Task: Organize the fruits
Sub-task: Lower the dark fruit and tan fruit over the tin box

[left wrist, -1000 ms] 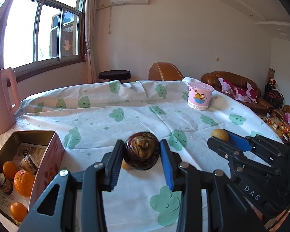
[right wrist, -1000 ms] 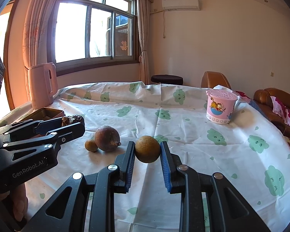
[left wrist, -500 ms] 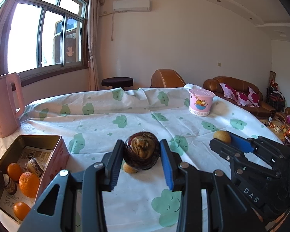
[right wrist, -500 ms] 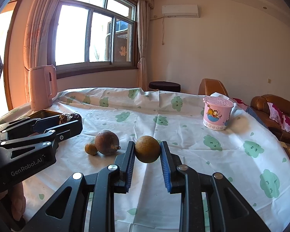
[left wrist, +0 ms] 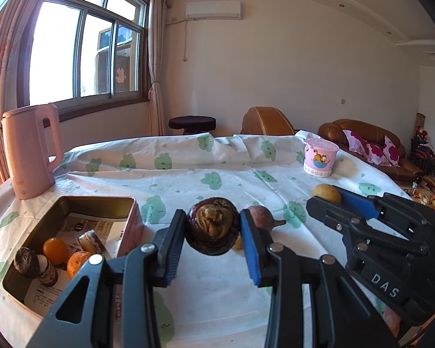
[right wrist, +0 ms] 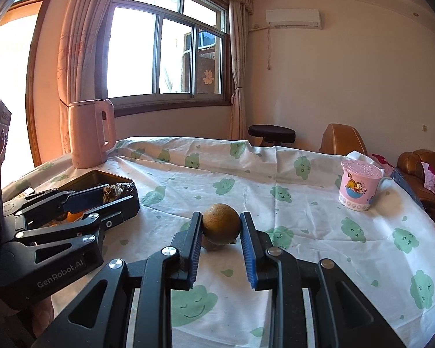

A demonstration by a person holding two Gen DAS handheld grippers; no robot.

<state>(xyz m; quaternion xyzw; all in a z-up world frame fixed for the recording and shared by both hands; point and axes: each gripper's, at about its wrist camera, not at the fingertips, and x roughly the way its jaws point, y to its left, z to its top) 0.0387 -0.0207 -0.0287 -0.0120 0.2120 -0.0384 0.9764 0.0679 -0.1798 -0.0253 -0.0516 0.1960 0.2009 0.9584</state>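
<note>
While both grip fruit, little blocks the way.
Left hand-held gripper [left wrist: 213,232] clamps a dark cracked mangosteen [left wrist: 211,226] beside the open metal tin [left wrist: 101,200]; right hand-held gripper [right wrist: 221,230] pinches a round tan fruit [right wrist: 221,223].

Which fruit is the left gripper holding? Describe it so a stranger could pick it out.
Start at the open metal tin on the cloud-print tablecloth. Just to its right, the left gripper clamps a dark, cracked-open fruit showing wrinkled brown flesh; the fruits beside it are whole.
</note>
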